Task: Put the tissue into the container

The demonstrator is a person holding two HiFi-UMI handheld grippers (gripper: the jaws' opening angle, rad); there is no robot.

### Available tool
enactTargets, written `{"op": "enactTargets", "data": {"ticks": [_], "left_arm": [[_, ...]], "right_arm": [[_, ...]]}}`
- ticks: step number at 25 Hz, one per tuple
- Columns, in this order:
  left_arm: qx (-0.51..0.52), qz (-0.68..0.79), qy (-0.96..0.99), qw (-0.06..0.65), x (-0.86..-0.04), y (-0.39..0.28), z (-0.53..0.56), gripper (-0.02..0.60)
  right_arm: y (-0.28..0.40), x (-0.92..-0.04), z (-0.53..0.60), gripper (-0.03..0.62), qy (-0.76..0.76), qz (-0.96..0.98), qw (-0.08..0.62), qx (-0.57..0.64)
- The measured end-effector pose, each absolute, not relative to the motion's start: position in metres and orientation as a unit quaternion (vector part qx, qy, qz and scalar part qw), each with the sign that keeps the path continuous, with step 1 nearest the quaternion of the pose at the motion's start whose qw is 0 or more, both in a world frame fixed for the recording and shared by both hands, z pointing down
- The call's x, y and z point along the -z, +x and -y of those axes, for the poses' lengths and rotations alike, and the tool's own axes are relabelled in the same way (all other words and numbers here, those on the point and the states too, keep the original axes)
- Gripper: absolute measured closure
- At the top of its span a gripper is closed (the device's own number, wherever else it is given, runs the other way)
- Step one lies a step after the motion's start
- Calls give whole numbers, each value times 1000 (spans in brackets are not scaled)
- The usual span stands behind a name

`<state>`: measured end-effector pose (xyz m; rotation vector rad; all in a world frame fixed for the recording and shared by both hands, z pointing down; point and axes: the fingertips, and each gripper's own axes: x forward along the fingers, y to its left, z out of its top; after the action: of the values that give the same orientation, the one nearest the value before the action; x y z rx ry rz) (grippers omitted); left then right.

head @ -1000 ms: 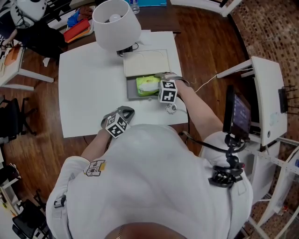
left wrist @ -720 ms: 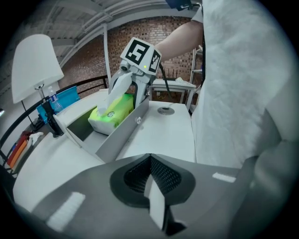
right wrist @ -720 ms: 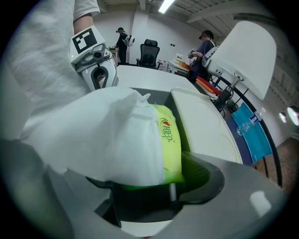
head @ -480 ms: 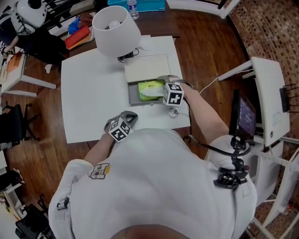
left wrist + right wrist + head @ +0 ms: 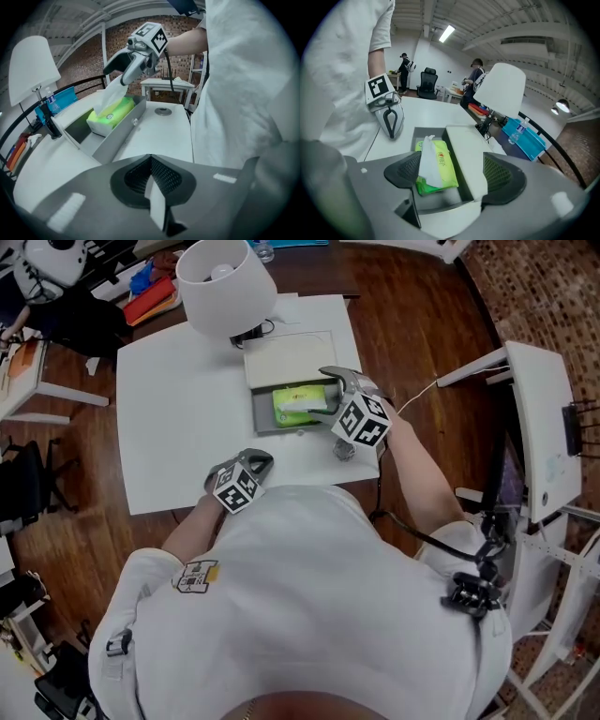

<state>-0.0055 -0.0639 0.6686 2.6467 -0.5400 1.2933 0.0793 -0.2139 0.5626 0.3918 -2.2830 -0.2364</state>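
The right gripper (image 5: 326,393) has lifted above the grey container (image 5: 259,418); 1 second ago it sat low at the container's near rim. Its 2 jaws have just been opening and now stand wide apart. A white tissue (image 5: 427,161) rises between them, close to 1 pad but not pinched. The tissue sticks up from the green pack (image 5: 292,401), which lies inside the container as before. The left gripper (image 5: 256,462) has stayed at the near edge of the table (image 5: 178,418), jaws together and empty.

One tissue pack (image 5: 296,403) — one container (image 5: 257,416)
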Motion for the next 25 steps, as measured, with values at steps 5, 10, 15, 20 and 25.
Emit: {"op": "enactTargets", "data": {"ticks": [5, 10, 15, 20, 25], "left_arm": [[-430, 178, 882, 78, -673, 3, 54, 581], [-400, 200, 891, 82, -669, 15, 54, 581], [-379, 234, 890, 96, -670, 15, 60, 581], [-385, 234, 887, 105, -676, 17, 53, 581], [-393, 227, 885, 105, -681, 18, 47, 581]], "right_arm": [[83, -546, 187, 187, 174, 910, 363, 97], [88, -556, 147, 224, 190, 921, 336, 61], [84, -595, 87, 300, 173, 925, 337, 4], [82, -643, 42, 348, 140, 917, 371, -36], [85, -671, 38, 490, 163, 903, 394, -56]]}}
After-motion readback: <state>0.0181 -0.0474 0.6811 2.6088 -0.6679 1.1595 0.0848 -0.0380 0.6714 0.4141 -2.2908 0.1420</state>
